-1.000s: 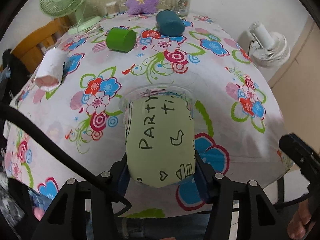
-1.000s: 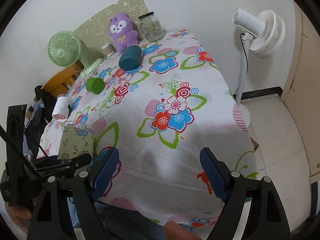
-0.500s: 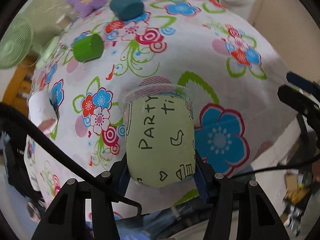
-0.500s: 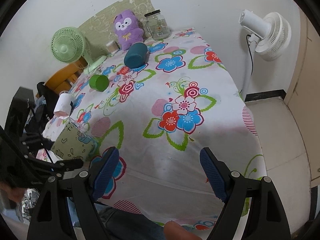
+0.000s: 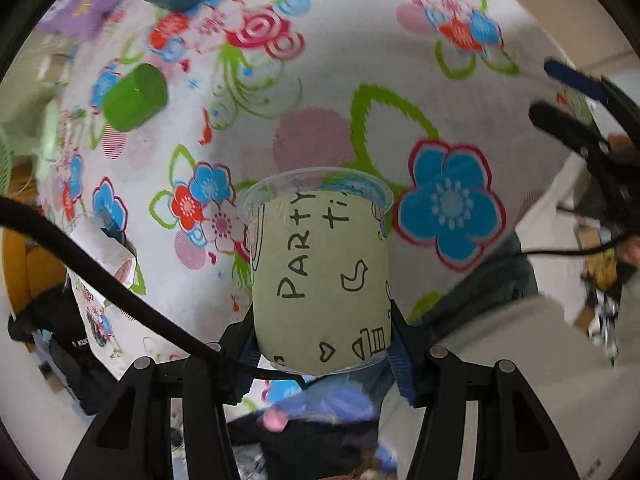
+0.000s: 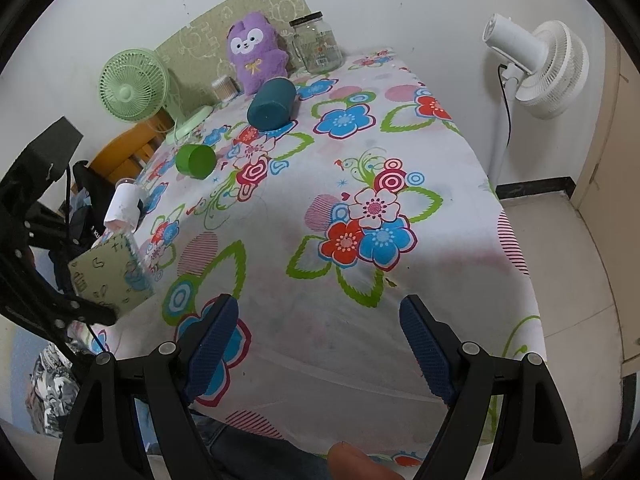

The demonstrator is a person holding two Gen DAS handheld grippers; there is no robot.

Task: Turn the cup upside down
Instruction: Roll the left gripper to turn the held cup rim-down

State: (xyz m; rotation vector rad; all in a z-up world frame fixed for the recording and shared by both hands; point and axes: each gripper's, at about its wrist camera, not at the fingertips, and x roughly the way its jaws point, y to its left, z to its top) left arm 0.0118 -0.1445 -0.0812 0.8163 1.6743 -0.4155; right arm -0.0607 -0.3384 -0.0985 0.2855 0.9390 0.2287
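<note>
My left gripper (image 5: 322,354) is shut on a pale green plastic cup (image 5: 320,276) printed "PARTY". It holds the cup lifted above the floral tablecloth (image 5: 320,128), tilted with the clear rim pointing away from me and down toward the table. In the right wrist view the same cup (image 6: 110,276) hangs at the table's left front corner, leaning on its side in the left gripper's black frame. My right gripper (image 6: 318,350) is open and empty over the table's front edge.
A green cup (image 6: 195,161), a teal cup (image 6: 271,104) and a white paper cup (image 6: 125,208) lie on their sides on the table. A purple plush (image 6: 253,51), glass jar (image 6: 316,46) and green desk fan (image 6: 132,86) stand at the back. A white floor fan (image 6: 540,68) stands to the right.
My left gripper has tipped forward with the cup, so its rim now points down toward the table. The right gripper has shifted only slightly and stays open.
</note>
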